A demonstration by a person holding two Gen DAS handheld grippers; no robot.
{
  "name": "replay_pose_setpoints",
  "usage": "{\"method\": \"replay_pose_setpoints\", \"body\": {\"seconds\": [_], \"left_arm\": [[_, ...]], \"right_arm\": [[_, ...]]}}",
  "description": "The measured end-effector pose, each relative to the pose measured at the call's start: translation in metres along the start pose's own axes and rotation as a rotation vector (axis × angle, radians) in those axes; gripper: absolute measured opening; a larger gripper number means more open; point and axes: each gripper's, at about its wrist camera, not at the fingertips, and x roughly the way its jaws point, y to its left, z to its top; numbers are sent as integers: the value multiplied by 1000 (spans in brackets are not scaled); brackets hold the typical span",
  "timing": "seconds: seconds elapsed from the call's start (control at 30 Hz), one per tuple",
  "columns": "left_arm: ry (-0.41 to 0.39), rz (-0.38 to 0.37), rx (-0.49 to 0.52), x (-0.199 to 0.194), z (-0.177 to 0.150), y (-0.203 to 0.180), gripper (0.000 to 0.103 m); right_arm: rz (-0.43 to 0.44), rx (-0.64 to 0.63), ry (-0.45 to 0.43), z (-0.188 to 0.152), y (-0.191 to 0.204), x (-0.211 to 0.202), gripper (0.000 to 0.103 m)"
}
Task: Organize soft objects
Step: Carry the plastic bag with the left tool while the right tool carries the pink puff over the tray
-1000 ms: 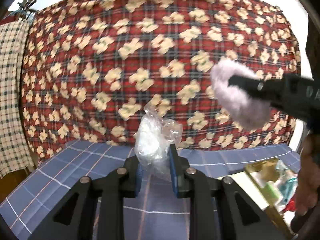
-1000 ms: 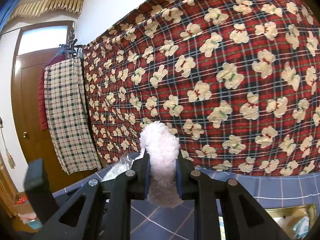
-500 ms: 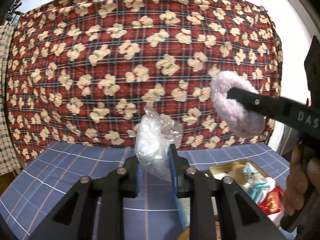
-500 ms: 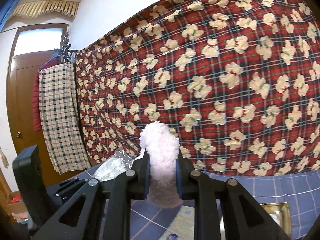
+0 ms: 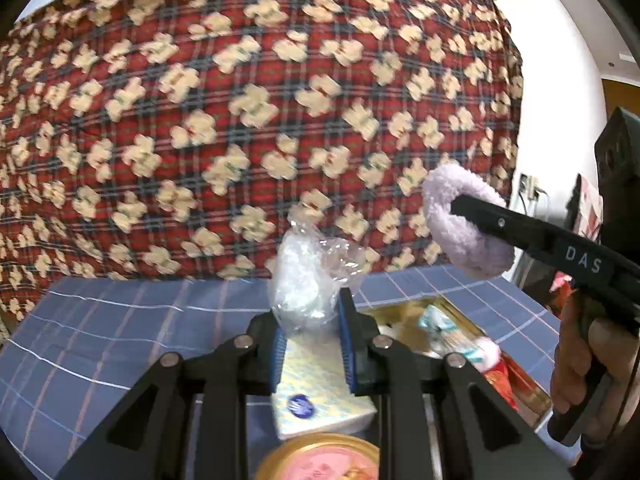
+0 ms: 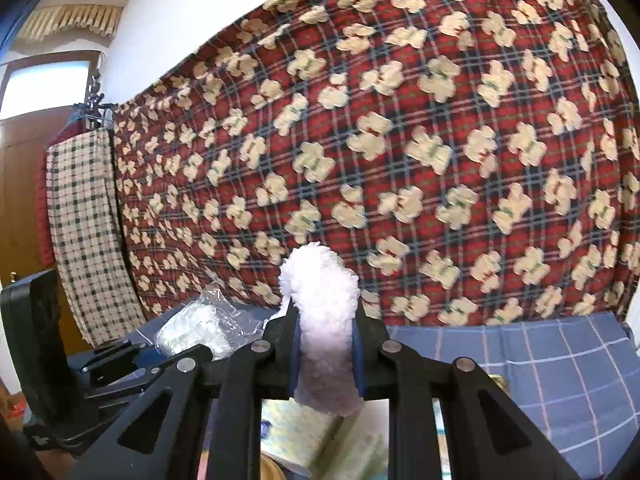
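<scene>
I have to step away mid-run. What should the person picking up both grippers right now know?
Left gripper: shut on a clear plastic bag with white stuffing, held above the blue checked cloth.
Right gripper: shut on a fluffy lilac scrunchie, also in the air.
Below: a tissue pack, a round tin lid and a gold tray already holding a few items.
Done: both soft things picked up.
Left: neither is set down yet; the tray looks the likely spot, though that is a guess.
</scene>
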Motion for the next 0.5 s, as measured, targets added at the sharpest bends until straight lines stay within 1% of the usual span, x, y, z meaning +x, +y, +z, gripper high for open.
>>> {"method": "replay_pose_setpoints", "body": {"seconds": [0.17, 0.5], "left_arm": [[38, -35, 3, 10, -7, -19, 22], [54, -64, 30, 16, -11, -48, 22]], "right_arm": [[-35, 15, 29, -15, -21, -11, 22], [-75, 47, 65, -37, -55, -26, 22]]}}
